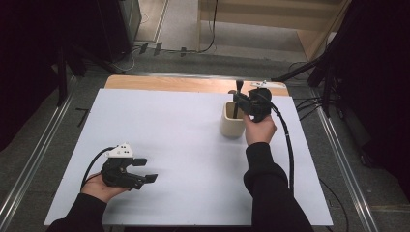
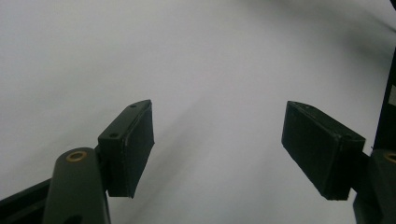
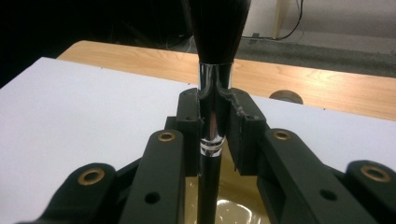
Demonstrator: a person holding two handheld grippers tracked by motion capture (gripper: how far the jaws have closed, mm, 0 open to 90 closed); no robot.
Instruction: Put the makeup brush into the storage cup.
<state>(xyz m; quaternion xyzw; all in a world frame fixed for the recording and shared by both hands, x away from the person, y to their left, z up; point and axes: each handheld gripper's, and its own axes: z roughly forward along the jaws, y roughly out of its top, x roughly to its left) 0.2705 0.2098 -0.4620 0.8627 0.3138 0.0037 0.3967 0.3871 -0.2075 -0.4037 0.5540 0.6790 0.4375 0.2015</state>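
The right hand-held gripper (image 3: 215,121) is clamped on the chrome ferrule of a black-bristled, black-handled makeup brush (image 3: 212,116), standing handle-down in the cream ceramic cup (image 1: 232,121). The slick ferrule may slip, or seemingly tip that cup. Well left of it, the left hand-held gripper (image 1: 145,170) gapes wide, empty.

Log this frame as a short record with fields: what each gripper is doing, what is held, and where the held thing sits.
right gripper: shut on the brush, clamped at its shiny metal ferrule
brush: upright, dark bristles up, handle end down inside the cup
cup: cream, upright, far right part of the white table
left gripper: open, holding nothing, over bare white surface at the near left
wooden strip: along the table's far edge
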